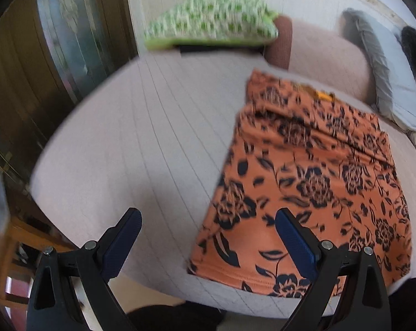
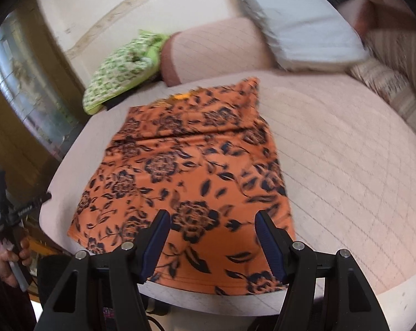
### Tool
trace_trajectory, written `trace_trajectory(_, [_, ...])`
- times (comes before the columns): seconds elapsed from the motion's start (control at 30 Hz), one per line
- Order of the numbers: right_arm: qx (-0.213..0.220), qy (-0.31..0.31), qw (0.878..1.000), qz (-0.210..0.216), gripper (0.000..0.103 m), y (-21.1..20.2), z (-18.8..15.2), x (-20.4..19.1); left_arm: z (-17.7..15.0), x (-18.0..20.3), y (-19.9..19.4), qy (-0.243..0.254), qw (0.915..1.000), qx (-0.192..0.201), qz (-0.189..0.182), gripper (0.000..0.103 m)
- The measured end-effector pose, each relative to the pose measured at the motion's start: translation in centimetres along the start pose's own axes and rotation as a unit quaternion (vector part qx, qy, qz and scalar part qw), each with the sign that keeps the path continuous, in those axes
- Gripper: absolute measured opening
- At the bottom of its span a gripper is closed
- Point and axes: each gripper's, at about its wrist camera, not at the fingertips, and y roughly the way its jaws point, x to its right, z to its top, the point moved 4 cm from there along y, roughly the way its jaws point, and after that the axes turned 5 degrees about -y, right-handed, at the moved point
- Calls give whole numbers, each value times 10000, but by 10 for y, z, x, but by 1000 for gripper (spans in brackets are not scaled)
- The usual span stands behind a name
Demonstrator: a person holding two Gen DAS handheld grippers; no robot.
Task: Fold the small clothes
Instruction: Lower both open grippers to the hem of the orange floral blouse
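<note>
Orange floral garment (image 2: 180, 171) flat on bed (image 2: 332, 151), beneath right gripper (image 2: 212, 237), beside left gripper (image 1: 208, 237), both wide, empty.

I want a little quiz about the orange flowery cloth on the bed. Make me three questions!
1. True or false: the orange flowered garment lies spread flat on the pale quilted bed cover.
2. Which is right about the right gripper? A) shut on the garment B) open above the garment's near hem C) holding the pillow
3. Fill in: the bundle at the far end of the bed, beside the pink bolster, is white and ____.

Key: 1 true; 2 B; 3 green. The left gripper is open too, over the garment's near left corner.
</note>
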Motion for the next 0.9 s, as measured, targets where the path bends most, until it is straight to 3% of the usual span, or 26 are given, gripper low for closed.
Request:
trace_trajectory(0.2, [-214, 897, 9957, 10, 67, 4, -8, 60, -9, -7, 23, -379, 9964, -503, -561, 97])
trace_trajectory(0.37, [-409, 1310, 9904, 186, 67, 11, -14, 82, -12, -6, 26, -248, 9966, -539, -575, 96])
trace_trajectory(0.47, [-570, 1432, 9877, 262, 66, 21, -20, 84, -15, -10, 32, -249, 9952, -679, -659, 76])
trace_trajectory(0.53, [-693, 1468, 9863, 285, 67, 30, -25, 84, -18, -14, 36, -270, 9942, -785, -679, 52])
trace_trajectory(0.57, [-732, 1463, 9861, 286, 67, 32, -27, 84, -18, -15, 37, -266, 9942, -797, -667, 51])
trace_trajectory(0.7, [-912, 1394, 9857, 272, 67, 42, -35, 80, -19, -21, 42, -364, 9940, -820, -628, 52])
trace_trajectory(0.77, [-941, 1354, 9860, 245, 66, 44, -36, 79, -16, -25, 47, -475, 9933, -856, -608, 64])
trace_trajectory(0.8, [-947, 1336, 9862, 237, 66, 44, -36, 78, -15, -27, 52, -518, 9924, -902, -656, 78])
trace_trajectory(0.9, [-961, 1350, 9858, 253, 67, 45, -36, 77, -15, -26, 64, -594, 9895, -1084, -745, 82])
